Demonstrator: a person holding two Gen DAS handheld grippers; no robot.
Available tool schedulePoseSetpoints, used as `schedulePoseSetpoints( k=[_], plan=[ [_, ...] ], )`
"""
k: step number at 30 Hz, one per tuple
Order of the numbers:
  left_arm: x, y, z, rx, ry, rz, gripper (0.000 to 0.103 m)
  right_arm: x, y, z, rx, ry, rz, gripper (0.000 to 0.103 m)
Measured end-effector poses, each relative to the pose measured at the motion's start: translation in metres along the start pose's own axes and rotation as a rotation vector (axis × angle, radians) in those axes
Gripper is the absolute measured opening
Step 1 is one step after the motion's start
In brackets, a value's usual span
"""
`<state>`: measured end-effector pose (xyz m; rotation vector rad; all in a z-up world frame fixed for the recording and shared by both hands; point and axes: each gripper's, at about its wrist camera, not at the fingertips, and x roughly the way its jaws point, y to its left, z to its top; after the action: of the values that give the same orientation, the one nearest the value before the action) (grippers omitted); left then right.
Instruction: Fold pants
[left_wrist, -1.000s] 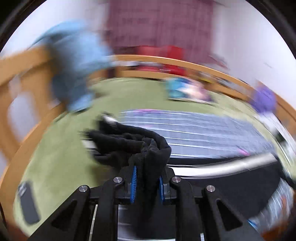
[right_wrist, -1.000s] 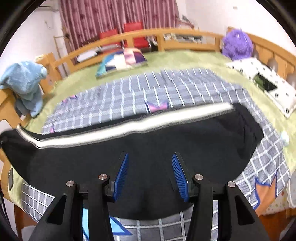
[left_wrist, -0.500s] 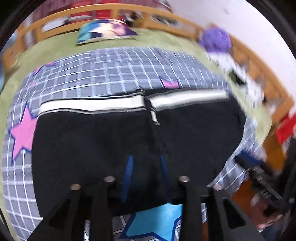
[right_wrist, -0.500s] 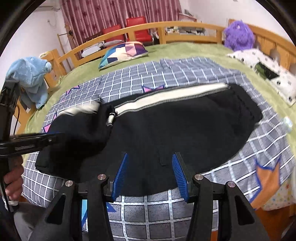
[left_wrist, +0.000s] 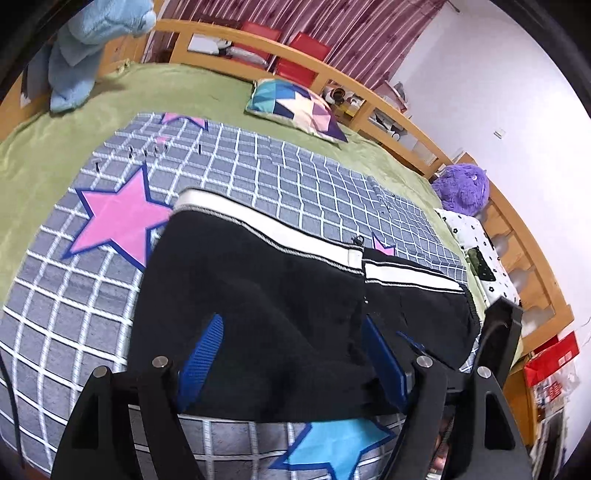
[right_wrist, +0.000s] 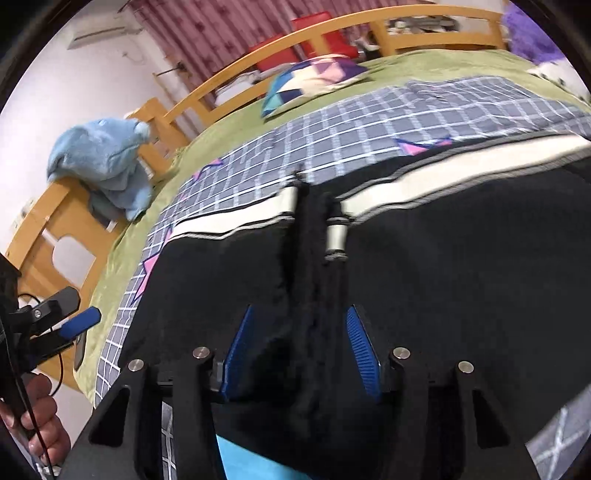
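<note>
Black fabric fills the lower half of both wrist views: the pants (left_wrist: 258, 306) lie spread on a grey checked blanket (left_wrist: 258, 177) patterned with stars, over a green bed cover (left_wrist: 44, 147), with their white side stripe (left_wrist: 295, 240) running along the far edge.

No box, bin or basket can be made out; the only thing holding anything is the wooden bed frame (left_wrist: 517, 240), which bears a blue plush (left_wrist: 85, 44) at far left, a patchwork pillow (left_wrist: 295, 107) in the middle and a purple plush (left_wrist: 461, 188) at right.

The left gripper (left_wrist: 291, 354) hangs low over the pants with its jaws wide apart, the cloth beneath them but not pinched. A second ago it was clamped on a bunched end of the fabric held in the air; its jaws have just been opening and that end now lies flat, folded over the other half.

The right gripper (right_wrist: 299, 350) stands half open above a raised ridge of the folded pants, its pads clear of the cloth, closer to the fabric than before. At the left edge of that view a hand (right_wrist: 37, 417) grips the other tool.
</note>
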<state>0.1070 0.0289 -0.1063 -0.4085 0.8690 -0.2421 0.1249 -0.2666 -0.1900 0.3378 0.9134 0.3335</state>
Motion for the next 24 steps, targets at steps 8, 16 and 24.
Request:
schedulePoseSetpoints(
  k=[8, 16, 24],
  plan=[
    [-0.018, 0.018, 0.005, 0.007, -0.068, 0.000, 0.076, 0.045, 0.033, 0.024, -0.121, 0.037, -0.067, 0.043],
    [-0.017, 0.038, 0.010, -0.038, -0.056, -0.012, 0.076, 0.041, 0.031, 0.045, -0.138, 0.027, -0.084, 0.007],
    [-0.004, 0.044, 0.013, -0.019, -0.023, 0.018, 0.076, 0.058, 0.012, 0.030, -0.082, 0.209, -0.104, 0.012]
  ],
)
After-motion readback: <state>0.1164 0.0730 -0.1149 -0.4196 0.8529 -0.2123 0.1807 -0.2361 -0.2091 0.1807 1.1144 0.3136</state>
